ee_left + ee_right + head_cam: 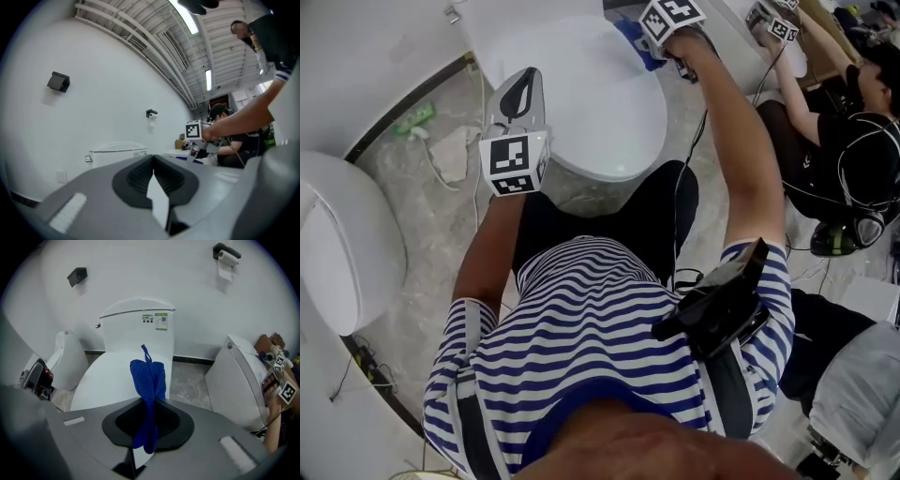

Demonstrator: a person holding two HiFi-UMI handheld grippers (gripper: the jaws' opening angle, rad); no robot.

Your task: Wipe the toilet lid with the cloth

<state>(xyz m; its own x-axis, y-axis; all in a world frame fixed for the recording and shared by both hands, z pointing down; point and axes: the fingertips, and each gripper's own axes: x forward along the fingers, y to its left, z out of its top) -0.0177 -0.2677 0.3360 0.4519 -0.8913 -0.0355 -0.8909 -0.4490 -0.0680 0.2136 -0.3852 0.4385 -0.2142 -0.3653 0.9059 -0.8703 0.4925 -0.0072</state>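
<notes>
The white toilet lid (591, 103) lies closed in front of me, with its tank (138, 329) behind it against the wall. My right gripper (149, 404) is shut on a blue cloth (148, 378), which bunches up between the jaws just above the lid's (105, 380) right side. In the head view that gripper (652, 47) and the cloth (635, 39) are at the lid's far right edge. My left gripper (525, 82) hovers by the lid's left edge. Its jaws are shut with nothing between them (153, 161), pointing at the wall above the tank (119, 152).
Another white toilet (337, 244) stands to the left and one more to the right (239, 380). Rags (450, 155) and a green item (412, 120) lie on the floor at left. A seated person (844, 141) with cables is close on the right.
</notes>
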